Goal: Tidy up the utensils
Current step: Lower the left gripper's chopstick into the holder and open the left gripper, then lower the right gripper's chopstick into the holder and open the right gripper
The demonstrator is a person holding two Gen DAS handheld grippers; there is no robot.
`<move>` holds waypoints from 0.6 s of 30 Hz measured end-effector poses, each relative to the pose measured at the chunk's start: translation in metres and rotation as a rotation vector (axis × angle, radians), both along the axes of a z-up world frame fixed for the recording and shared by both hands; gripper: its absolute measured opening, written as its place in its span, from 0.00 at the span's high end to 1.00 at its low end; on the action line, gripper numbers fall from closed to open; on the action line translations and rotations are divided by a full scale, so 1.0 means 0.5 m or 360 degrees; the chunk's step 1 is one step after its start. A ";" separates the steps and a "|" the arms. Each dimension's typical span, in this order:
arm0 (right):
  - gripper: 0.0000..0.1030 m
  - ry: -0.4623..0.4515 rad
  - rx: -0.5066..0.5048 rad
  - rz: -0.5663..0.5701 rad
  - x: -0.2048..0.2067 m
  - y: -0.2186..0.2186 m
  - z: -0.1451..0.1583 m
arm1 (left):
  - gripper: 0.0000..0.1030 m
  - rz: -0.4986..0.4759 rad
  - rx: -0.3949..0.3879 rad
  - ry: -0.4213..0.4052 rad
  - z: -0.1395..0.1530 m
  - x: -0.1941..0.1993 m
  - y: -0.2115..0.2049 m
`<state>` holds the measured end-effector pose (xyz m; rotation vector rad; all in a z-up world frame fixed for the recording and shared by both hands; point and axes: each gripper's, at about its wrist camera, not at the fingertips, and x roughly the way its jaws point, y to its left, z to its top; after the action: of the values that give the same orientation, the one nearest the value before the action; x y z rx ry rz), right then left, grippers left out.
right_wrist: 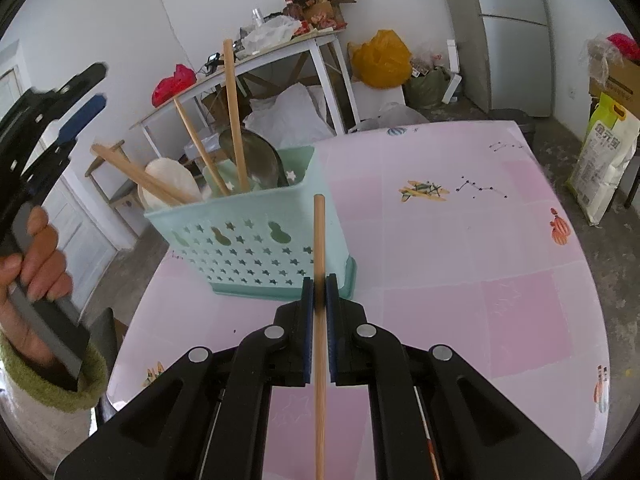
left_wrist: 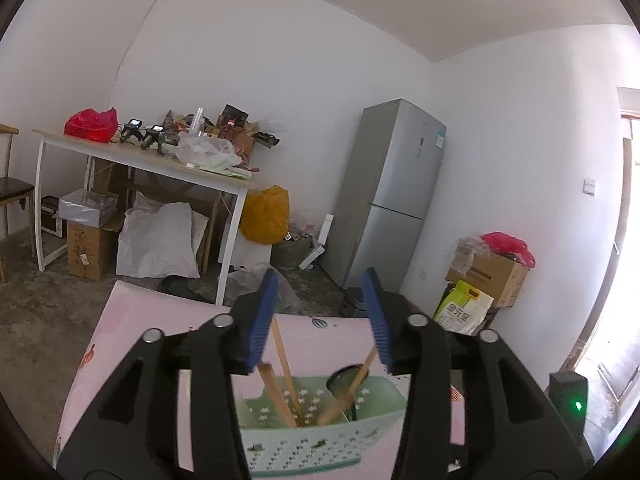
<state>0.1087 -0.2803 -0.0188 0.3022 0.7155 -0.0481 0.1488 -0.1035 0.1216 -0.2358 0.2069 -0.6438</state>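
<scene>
A mint-green perforated basket stands on the pink tablecloth. It holds several wooden handles, a pale paddle and a metal ladle. My right gripper is shut on a thin wooden stick, just in front of the basket's near right corner. In the left wrist view my left gripper hangs open above the basket, with the wooden handles and a dark ladle rising between its jaws; its pads press on nothing. The right wrist view has the left gripper at far left.
A person's hand in a green cuff holds the left gripper's grip. Behind the table stand a cluttered white desk, a grey fridge, cardboard boxes and a rice bag. The tablecloth stretches out to the basket's right.
</scene>
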 end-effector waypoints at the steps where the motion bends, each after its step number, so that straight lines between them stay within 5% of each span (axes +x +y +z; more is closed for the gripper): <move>1: 0.94 -0.0009 -0.0003 -0.0004 -0.002 -0.001 0.005 | 0.52 -0.0011 0.0012 -0.0005 0.002 -0.014 0.008; 11: 0.94 -0.0205 -0.0050 -0.0008 -0.034 0.003 0.094 | 0.27 -0.0114 0.0279 -0.0006 -0.049 -0.144 0.063; 18: 0.94 -0.0470 -0.0097 0.0063 -0.023 0.025 0.204 | 0.22 -0.0079 0.0410 0.0262 -0.149 -0.154 0.073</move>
<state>0.0972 -0.2678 0.0832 0.2306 0.4257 0.0126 0.0720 -0.0669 0.0470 -0.0353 0.4516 -0.6404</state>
